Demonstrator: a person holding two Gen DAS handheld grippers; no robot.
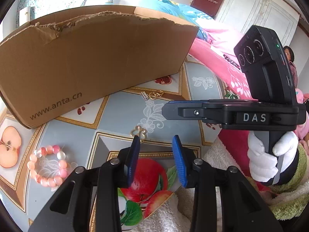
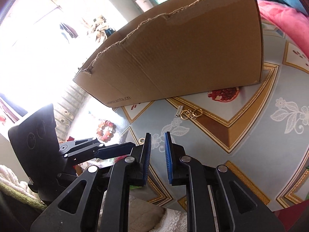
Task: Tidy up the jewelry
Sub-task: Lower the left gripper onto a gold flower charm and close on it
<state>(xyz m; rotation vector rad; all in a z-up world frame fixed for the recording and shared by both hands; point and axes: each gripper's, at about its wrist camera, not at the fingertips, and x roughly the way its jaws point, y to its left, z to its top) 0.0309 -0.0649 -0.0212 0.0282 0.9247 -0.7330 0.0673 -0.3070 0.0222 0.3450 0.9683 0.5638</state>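
Note:
A torn brown cardboard box [image 1: 92, 58] marked www.anta.cn stands on a round table with a fruit-print cloth [image 1: 119, 112]; it also shows in the right wrist view [image 2: 183, 54]. A pink bead bracelet [image 1: 48, 165] lies front left. A gold butterfly-shaped piece [image 1: 138, 132] lies just beyond my left gripper [image 1: 156, 141], which is open and empty. Small gold rings with a silver clasp [image 1: 153, 94] lie near the box, also in the right wrist view [image 2: 190, 113]. My right gripper [image 2: 157, 138] is open and empty above the cloth; it shows from the side in the left wrist view [image 1: 166, 110].
A pink bedspread [image 1: 218, 58] lies behind the table on the right. A fluffy white and green towel [image 1: 285, 199] lies at the table's near edge. A person [image 1: 289, 56] sits far right. The bracelet shows small in the right wrist view [image 2: 105, 131].

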